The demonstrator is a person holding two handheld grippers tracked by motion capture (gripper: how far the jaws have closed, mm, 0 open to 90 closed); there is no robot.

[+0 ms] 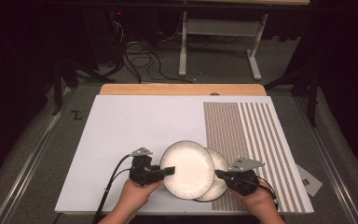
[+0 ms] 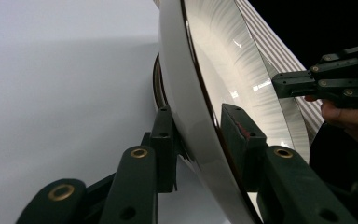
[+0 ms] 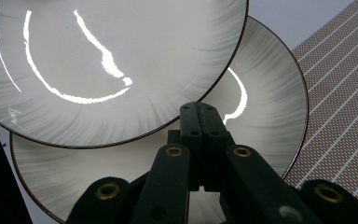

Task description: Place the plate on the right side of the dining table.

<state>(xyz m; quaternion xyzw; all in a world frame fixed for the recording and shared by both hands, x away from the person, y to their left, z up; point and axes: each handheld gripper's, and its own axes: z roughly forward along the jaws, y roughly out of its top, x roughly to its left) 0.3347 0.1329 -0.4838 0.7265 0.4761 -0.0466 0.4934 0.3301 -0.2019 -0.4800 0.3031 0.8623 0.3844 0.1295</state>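
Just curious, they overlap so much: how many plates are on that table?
2. The upper plate is tilted, its left rim between the left gripper's jaws. The lower plate lies partly beneath it, by the right gripper. None seem hidden.

Upper plate (image 1: pixel 187 167) (white, dark-rimmed) overlapping lower plate (image 1: pixel 216 186)

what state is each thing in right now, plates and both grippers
upper plate: tilted, left rim between the left gripper's jaws, overlapping the lower plate
lower plate: lying on the white board, partly under the upper plate
left gripper: jaws on either side of the upper plate's rim, clamped on it
right gripper: jaws shut with nothing between them, tips at the lower plate's rim
white board: lying flat on the table
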